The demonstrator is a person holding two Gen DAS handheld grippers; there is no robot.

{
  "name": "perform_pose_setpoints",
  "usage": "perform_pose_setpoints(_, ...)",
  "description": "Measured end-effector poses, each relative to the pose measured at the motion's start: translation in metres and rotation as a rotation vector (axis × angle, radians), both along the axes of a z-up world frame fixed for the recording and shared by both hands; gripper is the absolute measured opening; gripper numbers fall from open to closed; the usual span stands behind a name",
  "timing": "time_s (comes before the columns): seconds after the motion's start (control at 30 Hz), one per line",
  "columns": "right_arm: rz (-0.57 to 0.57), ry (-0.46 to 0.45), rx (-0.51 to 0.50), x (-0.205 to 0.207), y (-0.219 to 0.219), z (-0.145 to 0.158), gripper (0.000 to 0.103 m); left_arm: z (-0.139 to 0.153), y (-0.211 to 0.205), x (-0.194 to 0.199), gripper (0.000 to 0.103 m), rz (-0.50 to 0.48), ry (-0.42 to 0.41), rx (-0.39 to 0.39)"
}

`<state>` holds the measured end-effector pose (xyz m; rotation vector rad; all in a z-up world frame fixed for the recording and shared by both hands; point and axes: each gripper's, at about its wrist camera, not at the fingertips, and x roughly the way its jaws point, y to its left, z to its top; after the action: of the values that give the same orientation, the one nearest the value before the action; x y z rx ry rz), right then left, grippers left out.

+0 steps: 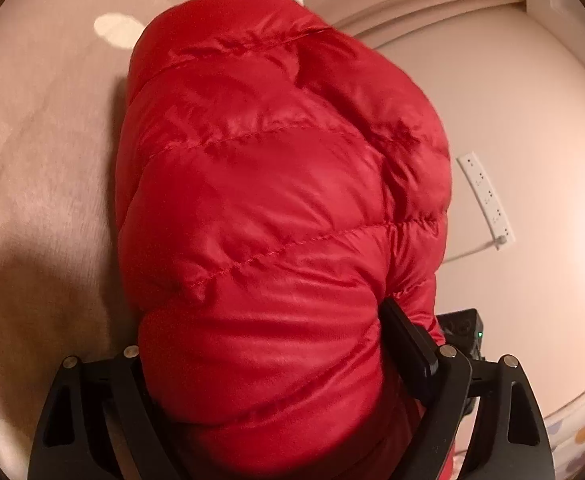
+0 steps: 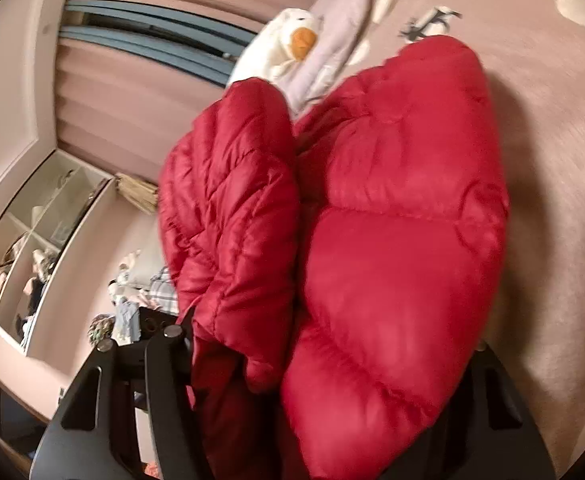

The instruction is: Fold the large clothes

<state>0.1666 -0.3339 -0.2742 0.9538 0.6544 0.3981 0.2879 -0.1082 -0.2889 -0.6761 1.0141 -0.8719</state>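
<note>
A puffy red quilted jacket (image 1: 276, 168) lies bunched on a pinkish-beige bed cover (image 1: 44, 184). In the left wrist view its bulk fills the space between the jaws of my left gripper (image 1: 264, 320). The right finger's black pad (image 1: 408, 344) presses into the fabric, and the left finger is hidden under it. In the right wrist view the jacket (image 2: 396, 216) shows as two padded lobes, one hanging off the bed's edge. My right gripper (image 2: 332, 332) has the jacket wedged between its fingers, with the left finger (image 2: 180, 344) against the fabric and the right one covered.
A white plush duck (image 2: 288, 46) lies beyond the jacket near a printed pillow (image 2: 344, 20). Off the bed's edge are a white power strip (image 1: 486, 196) on the floor, a white shelf unit (image 2: 40, 236) and a pile of small items (image 2: 132, 300).
</note>
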Motion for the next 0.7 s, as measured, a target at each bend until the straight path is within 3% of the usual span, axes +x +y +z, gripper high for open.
perform_pose_setpoints(0.2,0.032,-0.088,0.007,0.006,0.009,0.022,0.052,0.043,-0.009,-0.019,0.086,0.037,-0.135,0.054)
perform_pose_setpoints(0.33,0.051,-0.176,-0.01,0.011,0.017,0.05,0.05,0.072,0.001,-0.034,0.085,0.071,-0.198,0.014)
perform_pose_setpoints(0.47,0.1,-0.278,-0.025,0.014,0.031,0.089,0.05,0.121,0.014,-0.062,0.085,0.126,-0.334,0.022)
perform_pose_setpoints(0.7,0.18,-0.435,-0.154,0.016,0.077,0.176,0.052,0.181,0.048,-0.104,0.085,0.222,-0.476,0.01)
